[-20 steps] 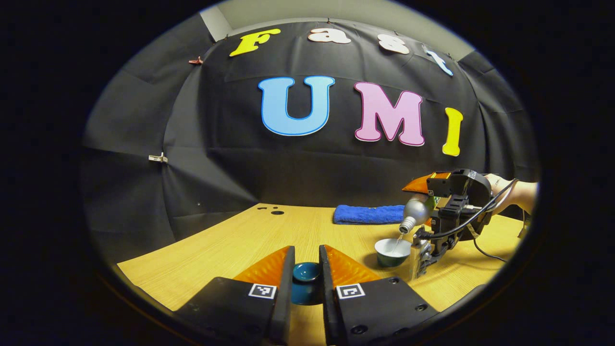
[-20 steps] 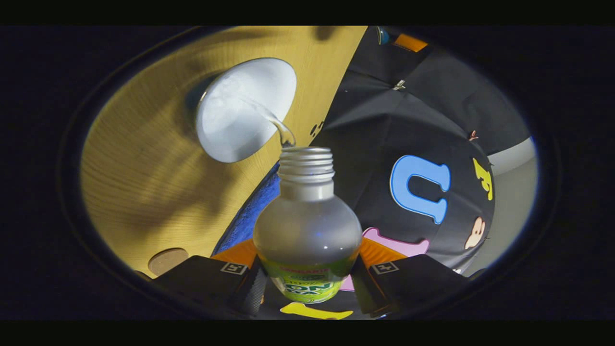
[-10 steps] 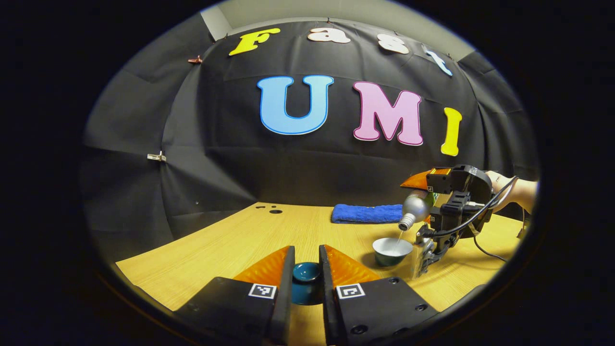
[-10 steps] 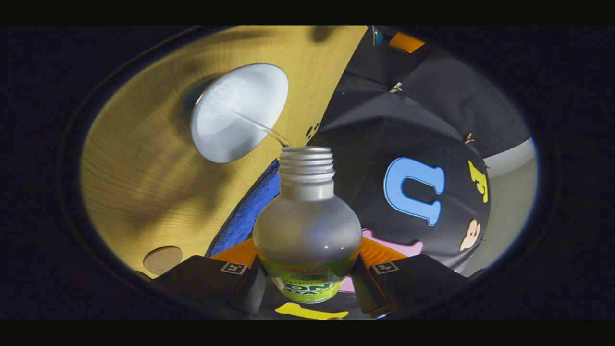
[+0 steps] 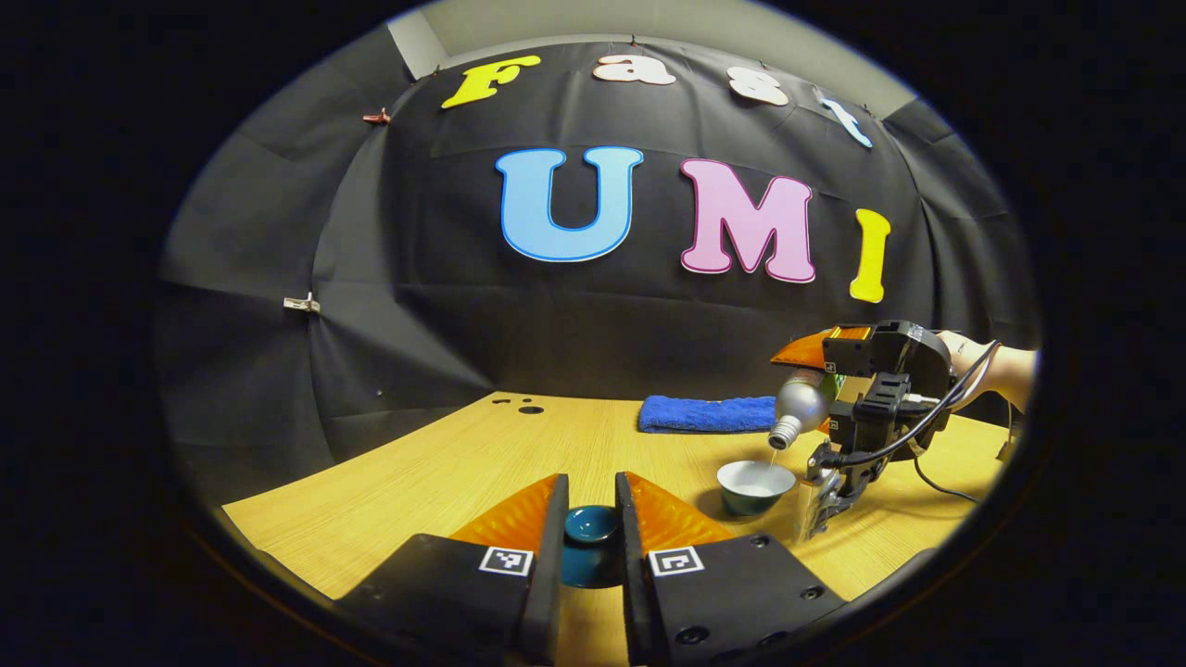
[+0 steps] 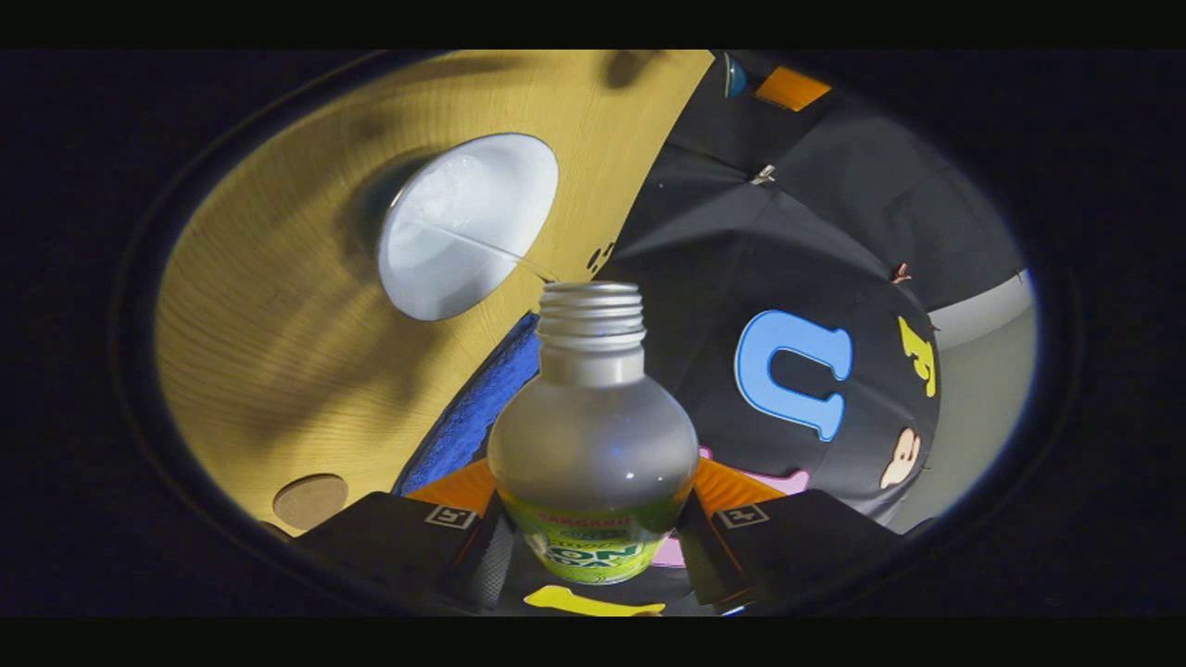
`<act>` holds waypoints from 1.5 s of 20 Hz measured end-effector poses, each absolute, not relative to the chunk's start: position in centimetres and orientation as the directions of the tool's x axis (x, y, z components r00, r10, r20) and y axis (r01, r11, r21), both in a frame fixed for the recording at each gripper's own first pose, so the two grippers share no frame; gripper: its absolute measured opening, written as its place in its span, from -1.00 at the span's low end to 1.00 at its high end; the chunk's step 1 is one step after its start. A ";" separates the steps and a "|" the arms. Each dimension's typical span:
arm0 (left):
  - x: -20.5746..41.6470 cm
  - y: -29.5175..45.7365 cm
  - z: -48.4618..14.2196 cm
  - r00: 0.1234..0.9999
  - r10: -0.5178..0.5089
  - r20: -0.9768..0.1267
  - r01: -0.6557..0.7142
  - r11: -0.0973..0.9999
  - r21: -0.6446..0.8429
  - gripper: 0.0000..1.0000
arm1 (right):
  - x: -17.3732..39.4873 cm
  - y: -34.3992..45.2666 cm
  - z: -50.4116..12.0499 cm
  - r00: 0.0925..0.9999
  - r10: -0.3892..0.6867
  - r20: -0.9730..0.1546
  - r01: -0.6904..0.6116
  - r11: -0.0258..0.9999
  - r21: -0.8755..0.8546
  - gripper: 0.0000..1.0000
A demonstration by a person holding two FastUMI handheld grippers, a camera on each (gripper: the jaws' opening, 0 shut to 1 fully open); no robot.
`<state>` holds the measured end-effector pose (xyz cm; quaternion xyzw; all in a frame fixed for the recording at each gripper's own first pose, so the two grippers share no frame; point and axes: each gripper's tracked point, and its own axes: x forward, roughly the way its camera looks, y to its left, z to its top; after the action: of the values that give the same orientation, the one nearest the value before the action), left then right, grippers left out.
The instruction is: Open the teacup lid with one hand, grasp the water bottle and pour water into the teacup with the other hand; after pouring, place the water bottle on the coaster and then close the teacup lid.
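My left gripper (image 5: pixel 591 519) is shut on the dark teal teacup lid (image 5: pixel 590 525), held just above the wooden table (image 5: pixel 463 472). To the right stands the uncovered teacup (image 5: pixel 755 485), dark outside and white inside. My right gripper (image 6: pixel 593 533) is shut on the water bottle (image 6: pixel 593 435), frosted with a green label and no cap. The bottle (image 5: pixel 799 408) is tipped neck-down over the teacup (image 6: pixel 468 227), and a thin stream of water runs from its mouth into the cup. A round brown coaster (image 6: pixel 310 501) lies on the table near my right gripper.
A folded blue towel (image 5: pixel 709 413) lies at the back of the table, also seen as the towel (image 6: pixel 473 417) beside the bottle. A person's hand (image 5: pixel 996 371) holds the right gripper, and a black cable (image 5: pixel 936 482) trails from it across the table. Small holes (image 5: pixel 530 408) mark the table's far left.
The water stream from the bottle has thinned from a broad pour to a fine thread. The right gripper has shifted slightly. The left gripper holds the lid still.
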<state>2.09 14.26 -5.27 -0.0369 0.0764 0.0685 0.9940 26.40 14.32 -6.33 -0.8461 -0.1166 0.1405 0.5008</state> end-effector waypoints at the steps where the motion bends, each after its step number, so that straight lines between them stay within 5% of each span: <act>1: 2.0 14.3 -5.2 0.979 0.130 -0.158 -0.142 0.988 -0.064 -0.37 | 26.5 14.4 -6.4 0.933 0.340 -0.120 0.058 -0.471 -0.880 0.56; 30: 2.3 12.6 -3.1 0.987 0.083 -0.135 -0.096 0.991 -0.094 -0.37 | 26.0 15.7 -6.0 0.907 0.414 -0.075 0.142 -0.468 -0.872 0.56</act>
<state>2.29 12.55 -3.14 -0.0500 0.0655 0.0451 0.9956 25.96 15.72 -5.97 -0.8455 -0.1644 0.1391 0.4887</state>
